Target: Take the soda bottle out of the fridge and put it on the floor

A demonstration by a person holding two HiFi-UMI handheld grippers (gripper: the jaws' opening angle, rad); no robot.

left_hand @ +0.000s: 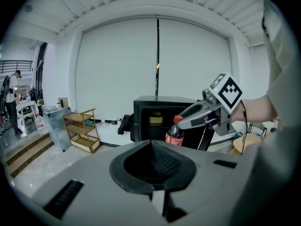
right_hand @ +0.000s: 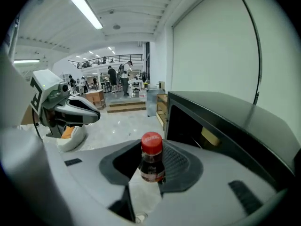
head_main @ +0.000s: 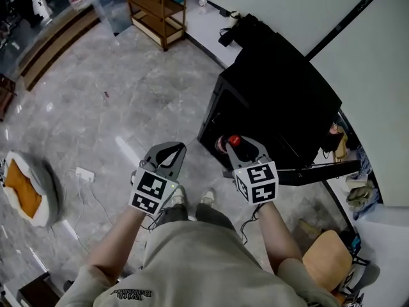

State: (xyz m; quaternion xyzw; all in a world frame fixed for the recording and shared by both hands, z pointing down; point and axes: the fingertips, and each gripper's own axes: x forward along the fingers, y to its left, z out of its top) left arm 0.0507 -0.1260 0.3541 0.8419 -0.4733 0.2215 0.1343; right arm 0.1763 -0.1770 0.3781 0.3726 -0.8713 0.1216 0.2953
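Right gripper (head_main: 245,151) is clamping the soda bottle (right_hand: 151,161) just under its red cap and holding it in the air in front of the open black fridge (head_main: 281,94), above the grey floor (head_main: 115,107). Left gripper (head_main: 167,153) is hanging alongside, jaws together, carrying nothing. A wooden shelf (head_main: 156,8) is standing beyond.

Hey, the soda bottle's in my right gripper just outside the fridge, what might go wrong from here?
1. The right gripper holds the soda bottle high up, just under its red cap; the body hangs free and may slip or swing.
2. The fridge is close beside it; a swing might knock the bottle against it.
3. Your shoes stand right below, so set it down clear of them.
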